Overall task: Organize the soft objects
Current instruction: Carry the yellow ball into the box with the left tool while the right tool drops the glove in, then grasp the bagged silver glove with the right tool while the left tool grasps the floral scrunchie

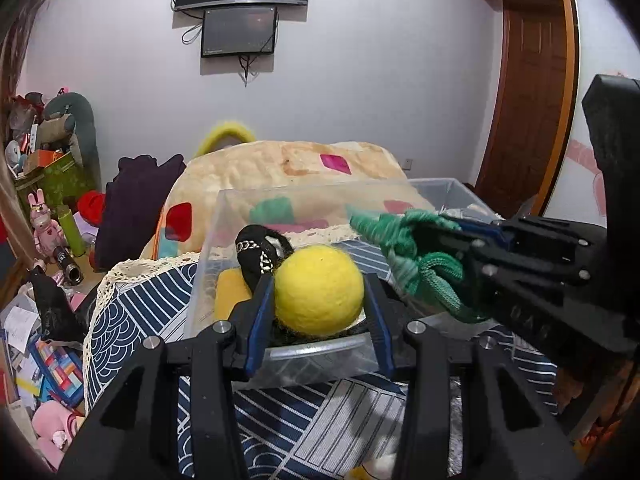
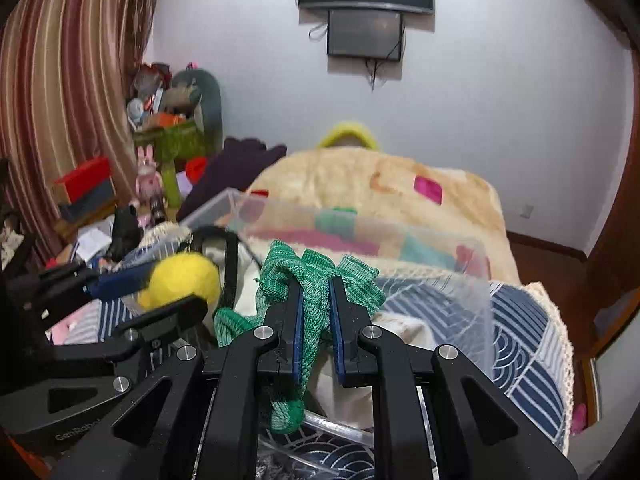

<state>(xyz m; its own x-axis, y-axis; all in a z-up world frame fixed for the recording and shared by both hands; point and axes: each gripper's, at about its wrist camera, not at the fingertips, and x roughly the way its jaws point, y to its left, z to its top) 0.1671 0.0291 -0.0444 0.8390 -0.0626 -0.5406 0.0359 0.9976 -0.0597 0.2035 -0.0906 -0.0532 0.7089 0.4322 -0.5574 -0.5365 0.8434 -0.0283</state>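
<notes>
My left gripper [image 1: 319,286] is shut on a yellow felt ball [image 1: 318,284] and holds it over the near edge of a clear plastic bin [image 1: 224,248]. The ball also shows in the right wrist view [image 2: 180,280]. A black item with a chain [image 1: 260,252] and a yellow piece [image 1: 231,292] lie in the bin behind it. My right gripper [image 2: 315,286] is shut on a green knitted sock [image 2: 312,300], which hangs down between its jaws. It also shows at the right of the left wrist view [image 1: 412,256], held above the bin.
The bin sits on a blue and white patterned cover [image 1: 132,312] on a bed with a beige blanket [image 1: 296,164]. A dark garment [image 1: 136,208] lies at the left. Cluttered toys and boxes [image 1: 44,208] fill the left side. A wooden door [image 1: 528,120] stands at the right.
</notes>
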